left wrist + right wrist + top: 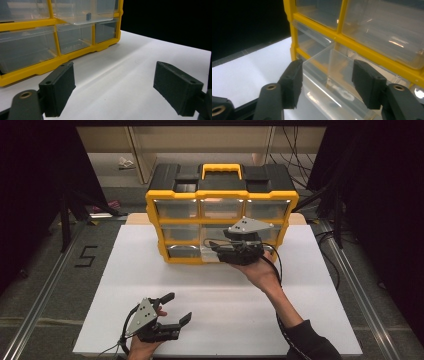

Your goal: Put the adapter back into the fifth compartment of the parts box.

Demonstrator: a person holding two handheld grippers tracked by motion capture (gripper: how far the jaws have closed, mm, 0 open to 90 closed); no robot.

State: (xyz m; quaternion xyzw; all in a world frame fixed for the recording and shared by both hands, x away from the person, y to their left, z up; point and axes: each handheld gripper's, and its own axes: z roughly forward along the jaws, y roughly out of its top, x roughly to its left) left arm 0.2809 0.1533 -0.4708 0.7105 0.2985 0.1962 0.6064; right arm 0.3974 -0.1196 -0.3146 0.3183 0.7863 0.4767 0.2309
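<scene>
While left gripper [172, 309] waits near front edge of white board [210, 330], jaws wide, holding nothing; right gripper [216, 249] sits farther in at yellow drawer box [220, 222]; jaws part open around clear drawer [332, 75] pulled out from box — not squeezing it. To do step well, I think: keep jaws straight on drawer front; move slow; don't tip box.

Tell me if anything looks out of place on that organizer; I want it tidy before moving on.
One clear drawer in the middle of the yellow organizer sticks out in front of the frame, while its neighbours sit flush. The right tool is open at its front. Nothing looks spilled or damaged.
</scene>
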